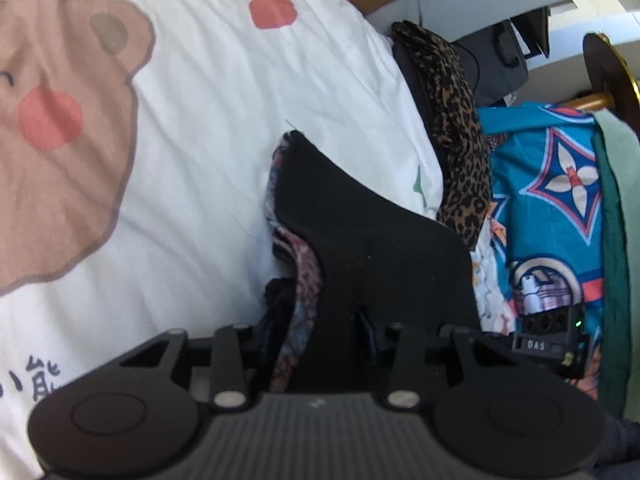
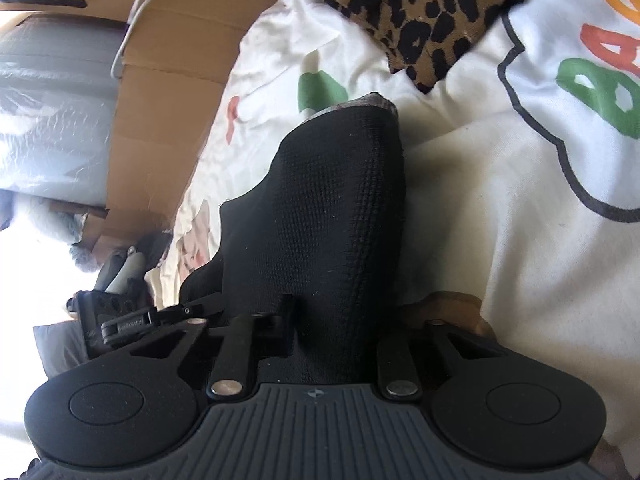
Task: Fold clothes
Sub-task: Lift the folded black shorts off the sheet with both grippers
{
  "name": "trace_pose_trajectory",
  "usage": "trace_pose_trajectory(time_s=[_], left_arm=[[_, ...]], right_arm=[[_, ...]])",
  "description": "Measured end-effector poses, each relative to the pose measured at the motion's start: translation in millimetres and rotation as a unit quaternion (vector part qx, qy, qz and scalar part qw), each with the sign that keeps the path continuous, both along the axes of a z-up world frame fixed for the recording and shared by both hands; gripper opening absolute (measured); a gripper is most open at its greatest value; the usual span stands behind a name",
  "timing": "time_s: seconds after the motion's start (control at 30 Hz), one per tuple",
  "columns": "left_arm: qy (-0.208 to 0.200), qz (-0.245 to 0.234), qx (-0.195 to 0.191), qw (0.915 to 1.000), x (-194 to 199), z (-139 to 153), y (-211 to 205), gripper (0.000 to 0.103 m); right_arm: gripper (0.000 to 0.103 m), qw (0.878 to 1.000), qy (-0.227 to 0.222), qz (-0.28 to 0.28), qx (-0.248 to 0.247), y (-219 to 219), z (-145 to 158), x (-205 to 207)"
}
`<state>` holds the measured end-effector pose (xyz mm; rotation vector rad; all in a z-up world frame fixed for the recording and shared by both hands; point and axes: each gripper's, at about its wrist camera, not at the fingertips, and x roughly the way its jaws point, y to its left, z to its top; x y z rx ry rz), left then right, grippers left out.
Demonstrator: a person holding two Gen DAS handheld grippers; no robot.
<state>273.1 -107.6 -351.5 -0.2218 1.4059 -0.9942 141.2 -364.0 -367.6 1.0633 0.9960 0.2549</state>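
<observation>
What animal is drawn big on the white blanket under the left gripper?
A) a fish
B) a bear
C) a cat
B: the white blanket shows a big brown bear face with a round ear and a red cheek, beside the black garment that the left gripper is shut on.

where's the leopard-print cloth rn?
Left wrist view: leopard-print cloth drapes over the right edge of the white bear-print bedding, beside the blue patterned fabric. Right wrist view: top centre.
</observation>
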Motion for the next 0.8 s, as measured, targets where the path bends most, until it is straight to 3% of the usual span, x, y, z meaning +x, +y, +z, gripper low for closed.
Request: trace_pose_trajectory(time_s=[0.33,0.8], left_arm=[[-0.084,0.020,0.042,0.9953,-28,38,-6,0.034],[-0.124,0.056,0.052,0.9893,-54,80,3,0.034]], right_arm=[[0.009,0.999,0.024,-0.022,-0.029,9,24,-1],[0.009,0.997,-0.002,0.017,-0.070,19,62,-2]])
